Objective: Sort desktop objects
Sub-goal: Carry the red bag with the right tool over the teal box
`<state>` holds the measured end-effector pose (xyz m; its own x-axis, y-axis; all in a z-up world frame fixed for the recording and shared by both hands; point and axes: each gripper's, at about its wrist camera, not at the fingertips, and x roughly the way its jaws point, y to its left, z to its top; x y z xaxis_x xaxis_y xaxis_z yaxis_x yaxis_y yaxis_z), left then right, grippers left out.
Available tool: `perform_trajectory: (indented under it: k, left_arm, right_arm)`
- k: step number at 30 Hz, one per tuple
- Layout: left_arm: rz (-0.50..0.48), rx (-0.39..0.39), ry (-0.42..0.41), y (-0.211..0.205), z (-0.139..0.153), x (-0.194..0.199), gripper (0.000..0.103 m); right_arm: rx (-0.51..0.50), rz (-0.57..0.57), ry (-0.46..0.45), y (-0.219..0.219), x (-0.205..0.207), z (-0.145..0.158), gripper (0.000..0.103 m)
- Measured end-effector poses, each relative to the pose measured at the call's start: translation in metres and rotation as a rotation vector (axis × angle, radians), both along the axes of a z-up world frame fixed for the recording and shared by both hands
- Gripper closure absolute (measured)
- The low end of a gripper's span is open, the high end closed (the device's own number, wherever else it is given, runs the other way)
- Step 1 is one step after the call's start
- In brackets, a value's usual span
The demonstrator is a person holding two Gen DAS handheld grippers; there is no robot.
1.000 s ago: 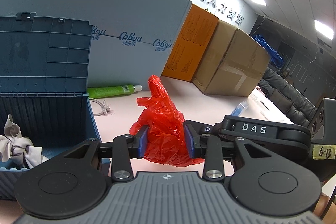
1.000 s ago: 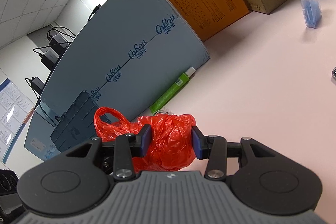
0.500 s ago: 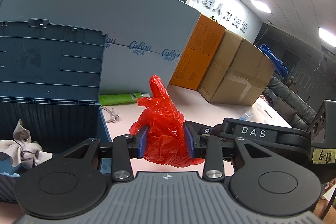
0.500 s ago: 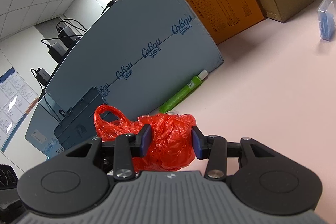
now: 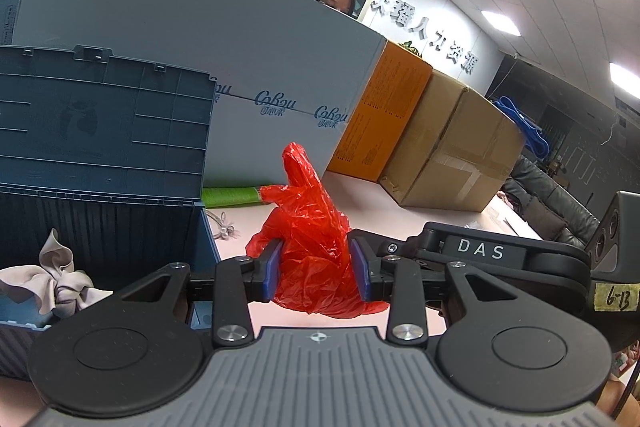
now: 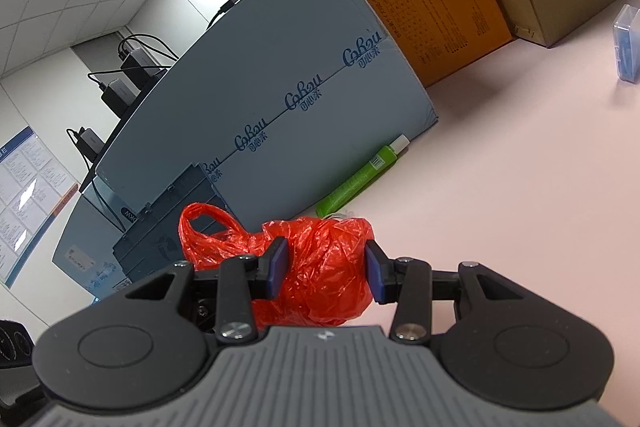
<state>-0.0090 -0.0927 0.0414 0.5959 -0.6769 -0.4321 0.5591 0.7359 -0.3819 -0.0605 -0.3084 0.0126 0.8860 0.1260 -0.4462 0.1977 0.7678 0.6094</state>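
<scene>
Both tongs [image 5: 316, 269] [image 6: 326, 269] clamp crumpled red plastic bag [image 5: 316, 239], glossy, translucent.

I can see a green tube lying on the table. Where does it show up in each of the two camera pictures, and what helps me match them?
Left wrist view: the green tube lies at the centre left, its right end hidden behind the red plastic bag.
Right wrist view: the green tube lies at the middle, slanting up to the right, white cap visible.
Shared landmark: the grey-blue printed box just behind the tube.
</scene>
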Motion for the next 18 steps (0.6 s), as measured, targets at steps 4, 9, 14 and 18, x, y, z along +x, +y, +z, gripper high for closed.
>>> perform_trajectory:
  k: [4,9,14,18]
  left_arm:
    - [0.006,-0.005,-0.001,0.005,0.001,-0.002,0.072]
    - [0.018,-0.005,0.003,0.012,0.001,-0.004,0.072]
    - [0.023,-0.003,0.004,0.021,0.001,-0.006,0.072]
    - [0.021,-0.003,0.005,0.026,0.002,-0.006,0.072]
  right_arm:
    - [-0.002,0.005,-0.002,0.005,0.0,0.002,0.058]
    - [-0.001,0.013,0.001,0.013,0.0,0.002,0.058]
    - [-0.004,0.019,-0.004,0.022,0.002,0.002,0.058]
    - [-0.008,0.014,-0.011,0.028,0.004,0.004,0.058]
